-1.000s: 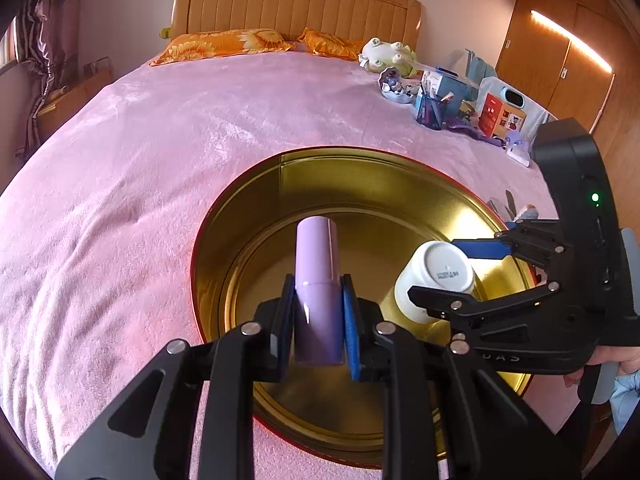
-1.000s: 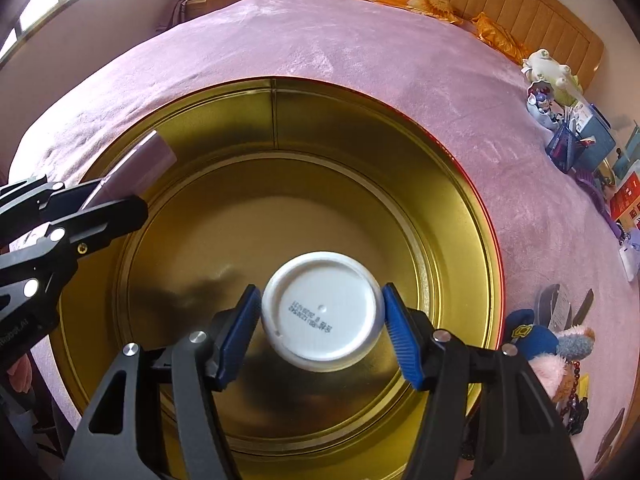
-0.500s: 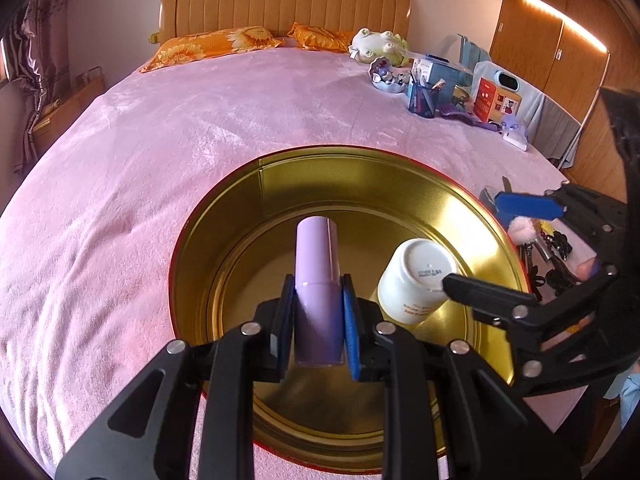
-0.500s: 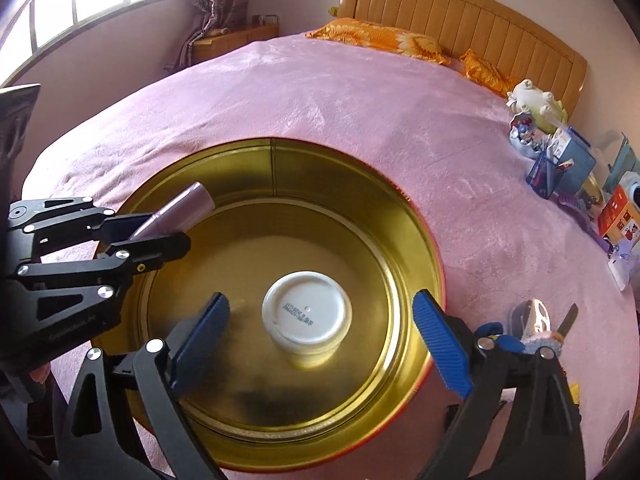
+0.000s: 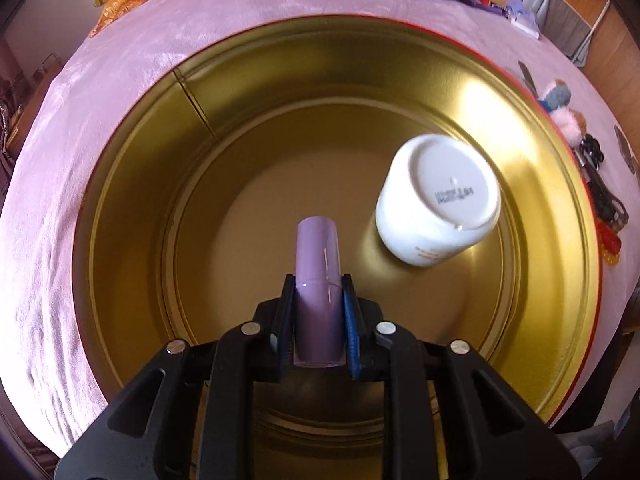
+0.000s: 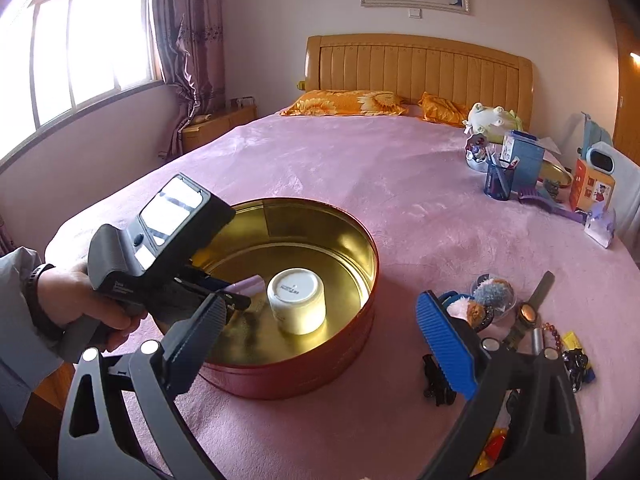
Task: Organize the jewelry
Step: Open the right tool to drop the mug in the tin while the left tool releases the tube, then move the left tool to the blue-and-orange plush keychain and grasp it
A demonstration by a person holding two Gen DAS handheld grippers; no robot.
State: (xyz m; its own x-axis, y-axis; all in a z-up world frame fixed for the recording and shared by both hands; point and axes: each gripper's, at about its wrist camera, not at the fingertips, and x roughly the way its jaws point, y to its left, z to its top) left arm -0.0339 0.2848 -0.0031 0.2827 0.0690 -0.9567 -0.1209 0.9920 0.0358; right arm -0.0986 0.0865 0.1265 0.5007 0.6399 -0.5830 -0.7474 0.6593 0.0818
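A round gold-lined tin (image 5: pixel 132 184) with red outer wall (image 6: pixel 304 376) sits on the pink bed. A white jar (image 5: pixel 438 204) stands upside down inside it, also in the right wrist view (image 6: pixel 296 300). My left gripper (image 5: pixel 318 300) is shut on a lilac tube (image 5: pixel 318 280) and holds it low inside the tin, left of the jar; the tube's tip shows in the right wrist view (image 6: pixel 248 285). My right gripper (image 6: pixel 328 344) is open and empty, raised above the tin's near rim.
Jewelry and trinkets lie on the bed right of the tin: pom-pom charms (image 6: pixel 490 294), a black clip (image 6: pixel 438 380), a watch (image 6: pixel 528 314), red beads (image 5: pixel 608 240). A pen cup (image 6: pixel 498 180) and boxes (image 6: pixel 524 156) stand at the far right.
My right gripper let go of the white jar, opened wide and pulled back and up out of the tin. My left gripper lowered the lilac tube deeper into the tin.
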